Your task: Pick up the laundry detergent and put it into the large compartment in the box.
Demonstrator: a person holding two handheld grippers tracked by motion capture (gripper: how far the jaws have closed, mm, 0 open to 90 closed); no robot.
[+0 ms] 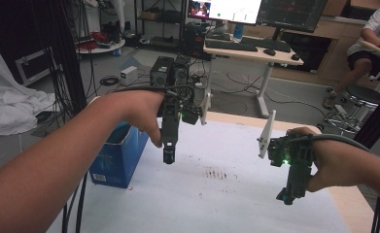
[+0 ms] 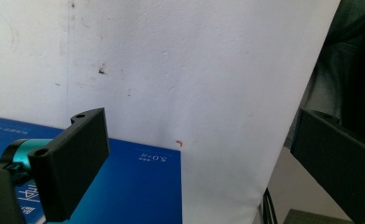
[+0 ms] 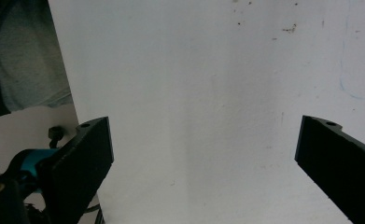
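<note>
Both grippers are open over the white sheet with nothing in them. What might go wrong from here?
The left gripper hangs near the table's left edge, right above the blue box; lowering it could knock the box. The white sheet looks thin and loose, so jaws dragging on it might wrinkle or shift it. Cables trail off the left edge and could snag as the arm swings.

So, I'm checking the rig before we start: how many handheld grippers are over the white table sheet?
2. The left black two-jaw gripper hangs near the sheet's left edge, by the blue cardboard box. The right black two-jaw gripper hangs over the white table sheet towards its right side.
</note>
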